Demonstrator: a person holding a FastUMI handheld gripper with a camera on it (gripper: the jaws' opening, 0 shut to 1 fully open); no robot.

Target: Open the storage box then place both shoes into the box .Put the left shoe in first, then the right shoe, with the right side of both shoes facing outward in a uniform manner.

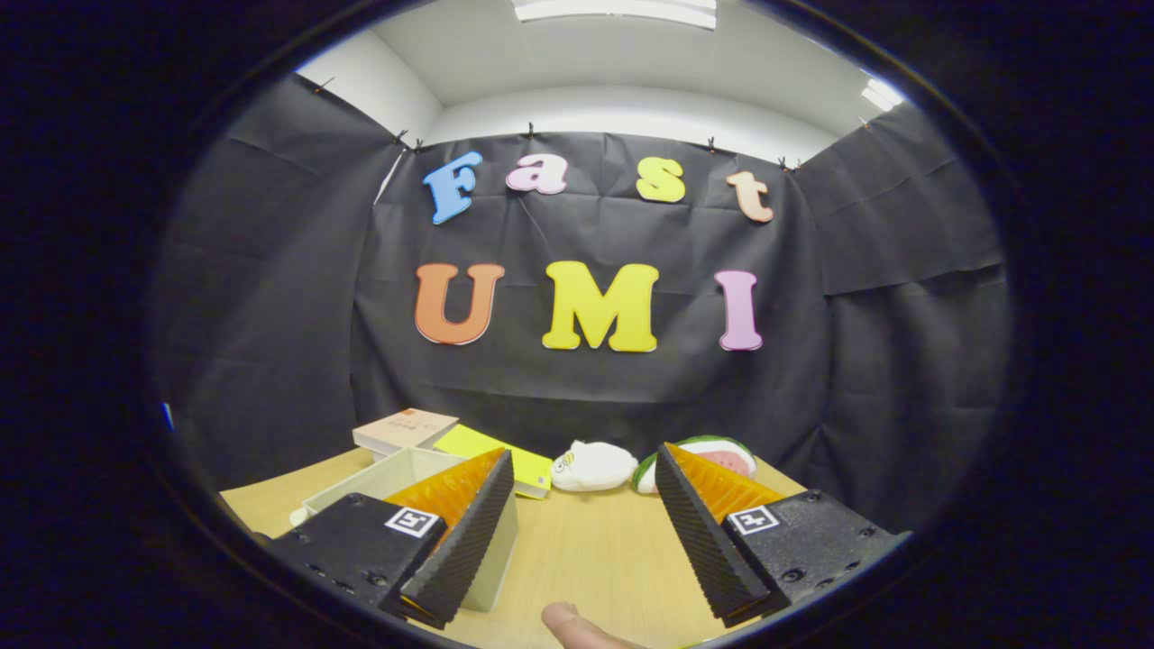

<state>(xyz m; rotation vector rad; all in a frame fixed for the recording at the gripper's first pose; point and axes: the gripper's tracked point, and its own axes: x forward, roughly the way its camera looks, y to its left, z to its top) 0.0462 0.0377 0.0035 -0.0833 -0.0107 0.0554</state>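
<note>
The storage box (410, 478), a pale open-topped container with thin walls, sits on the wooden bench (595, 550) toward the left, and the left finger of the tongs (584, 532) crosses in front of its near right corner, hiding part of that wall. The tongs are spread wide, with nothing between their fingers but bare bench; neither finger can be seen pressing on anything, and whether the left one touches the box wall cannot be told. The box's open top faces upward, and what lies inside it is not visible from this low angle. Just behind the box, farther from the tongs, a tan book (406, 430) rests beside a flat yellow sheet or folder (505, 455) that reaches toward the middle of the bench. Beyond the gap between the fingers, near the black cloth wall, a white plush toy (593, 466) lies next to a watermelon-slice plush (721, 455), the latter partly hidden by the tip of the right finger. Close to the camera, between the bases of the two fingers, a person's fingertip (570, 624) pokes up over the bench edge.
</note>
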